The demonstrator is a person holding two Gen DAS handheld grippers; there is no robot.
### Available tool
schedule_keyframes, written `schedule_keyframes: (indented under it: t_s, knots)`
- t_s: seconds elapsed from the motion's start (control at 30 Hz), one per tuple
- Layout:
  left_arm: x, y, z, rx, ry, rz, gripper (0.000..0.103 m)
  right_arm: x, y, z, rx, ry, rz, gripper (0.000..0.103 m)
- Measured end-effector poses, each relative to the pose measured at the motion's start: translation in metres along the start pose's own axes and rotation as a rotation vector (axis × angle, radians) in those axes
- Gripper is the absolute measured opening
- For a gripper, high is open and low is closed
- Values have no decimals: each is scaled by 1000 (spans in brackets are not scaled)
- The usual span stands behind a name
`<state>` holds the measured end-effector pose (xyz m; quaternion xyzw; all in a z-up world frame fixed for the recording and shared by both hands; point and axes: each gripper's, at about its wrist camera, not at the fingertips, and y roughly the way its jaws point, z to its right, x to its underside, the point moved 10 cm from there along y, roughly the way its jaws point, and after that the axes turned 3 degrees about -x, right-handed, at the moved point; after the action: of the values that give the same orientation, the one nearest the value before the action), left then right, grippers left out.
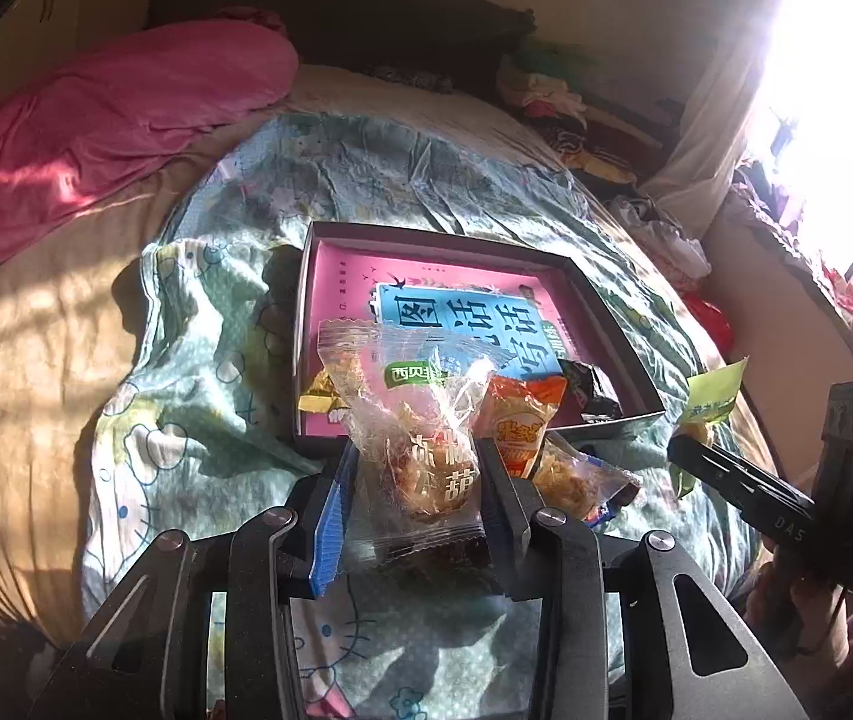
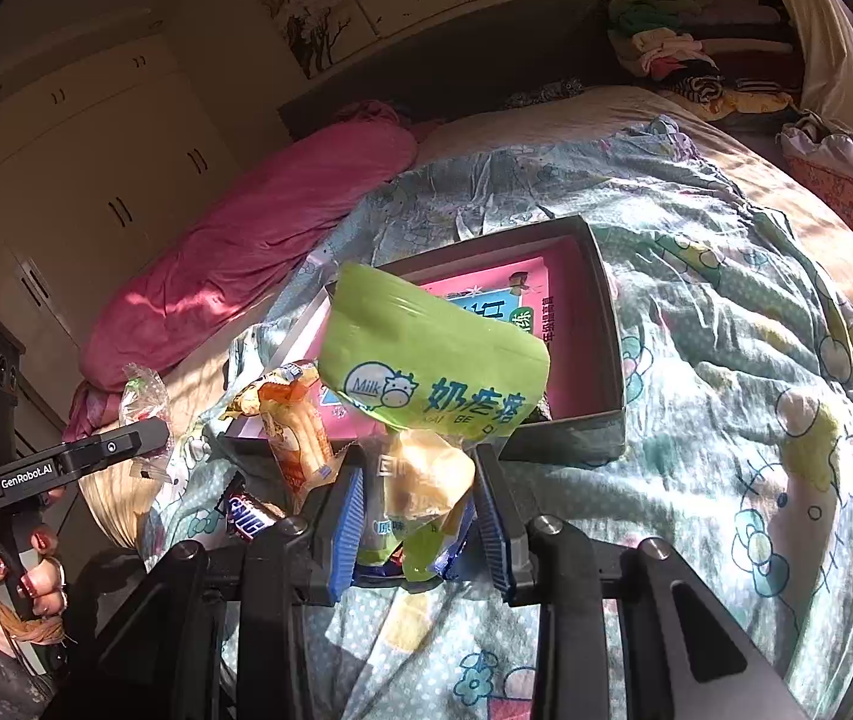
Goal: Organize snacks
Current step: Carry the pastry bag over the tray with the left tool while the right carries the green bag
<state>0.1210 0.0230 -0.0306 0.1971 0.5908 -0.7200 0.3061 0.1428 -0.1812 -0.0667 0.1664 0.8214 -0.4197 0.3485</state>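
left gripper pinching clear snack bag | right gripper clamping green milk pouch | both just short of the box | floppy wrappers could slip out

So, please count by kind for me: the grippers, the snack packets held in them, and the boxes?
Grippers: 2, left gripper and right gripper
Held snack packets: 2, clear packet and green packet
Boxes: 1, box
Total: 5

Left gripper: jaws closed on a clear snack packet, held level and forward. Right gripper: jaws closed on a green milk-snack pouch. The person's left hand, red-painted nails, is wrapped around the left gripper's handle
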Motion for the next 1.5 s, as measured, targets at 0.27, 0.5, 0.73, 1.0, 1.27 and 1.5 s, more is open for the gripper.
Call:
schedule_keyframes:
  t_s: [0.27, 0.5, 0.73, 1.0, 1.27, 1.5]
  knots:
    - [-24, 17, -24, -57, -45, 29, 41, -7, 0, 5, -2, 10, 14, 35]
    - [-34, 42, -31, -85, -59, 28, 41, -12, 0, 9, -2, 19, 23, 35]
    - [-30, 67, -26, -90, -52, -7, 41, -19, 1, 14, 5, 25, 38, 35]
    - [-24, 83, -16, -75, -36, -34, 41, -32, 10, 23, 34, 15, 46, 35]
    - [-23, 94, -8, -64, -31, -48, 41, -34, 16, 28, 46, 12, 35, 35]
    - [-23, 102, 1, -53, -18, -58, 41, -36, 23, 38, 70, 18, 29, 35]
